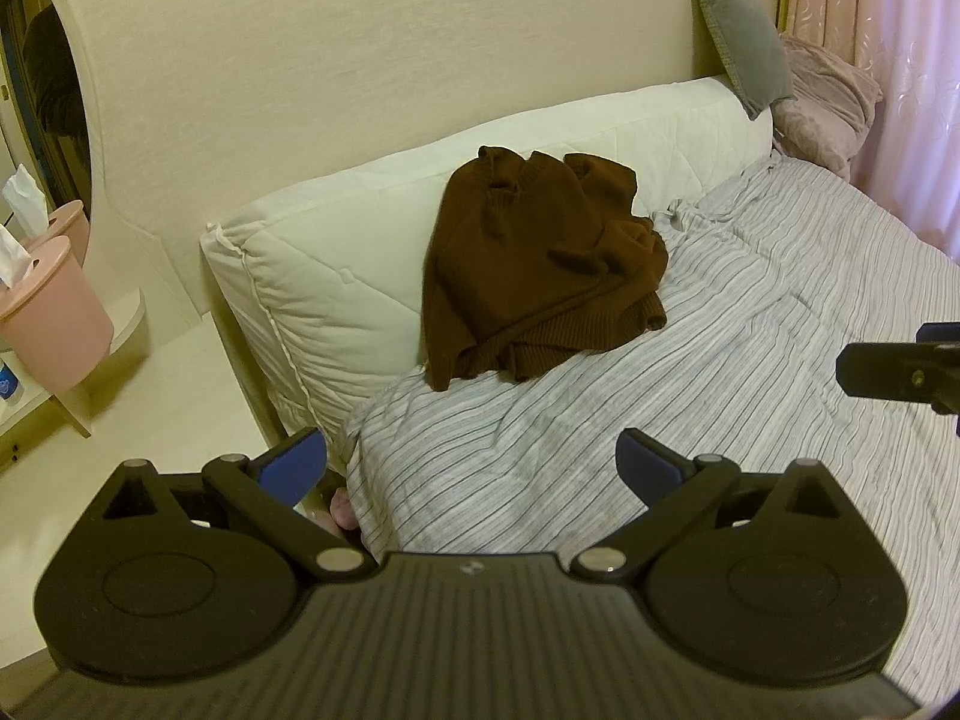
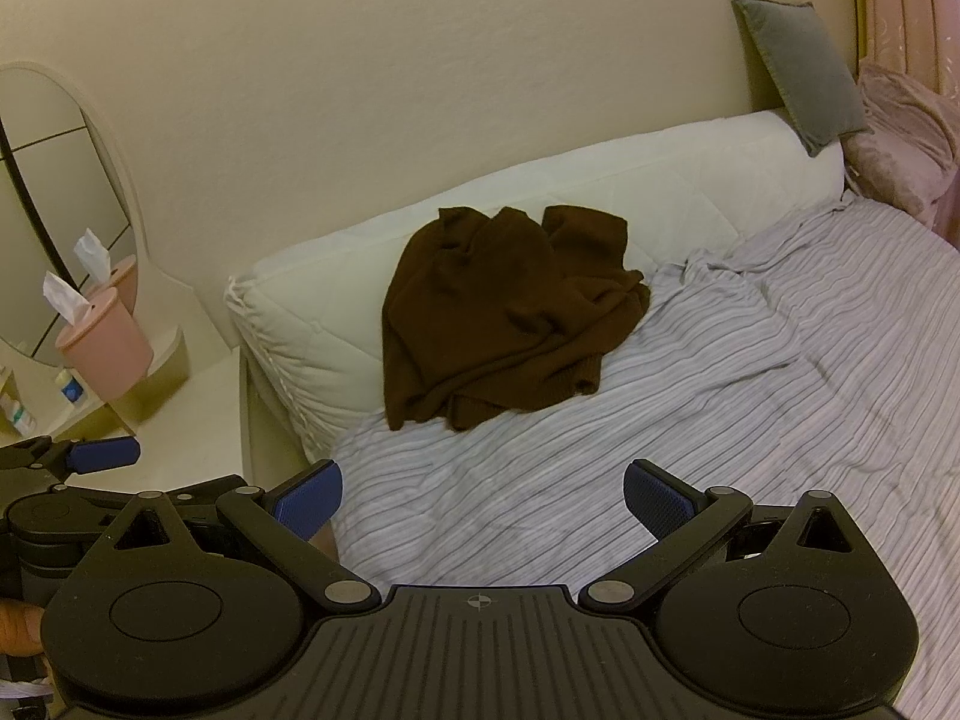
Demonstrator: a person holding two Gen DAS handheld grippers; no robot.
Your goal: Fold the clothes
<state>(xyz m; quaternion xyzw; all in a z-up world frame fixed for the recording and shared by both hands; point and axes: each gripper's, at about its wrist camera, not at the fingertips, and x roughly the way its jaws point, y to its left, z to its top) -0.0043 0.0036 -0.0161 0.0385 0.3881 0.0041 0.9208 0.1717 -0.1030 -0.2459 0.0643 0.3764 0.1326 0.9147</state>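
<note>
A dark brown knitted sweater lies crumpled on the striped bed, its upper part resting against a long white quilted bolster. My left gripper hovers above the bed's near edge, well short of the sweater, open and empty. My right gripper hangs beside it to the right, also open with nothing between its blue pads. A finger of the right gripper shows at the right edge of the left wrist view, and the left gripper shows at the lower left of the right wrist view.
The grey-striped sheet covers the bed. A grey cushion and a pink pillow sit at the far right. A vanity with an oval mirror and a pink tissue holder stands left of the bed.
</note>
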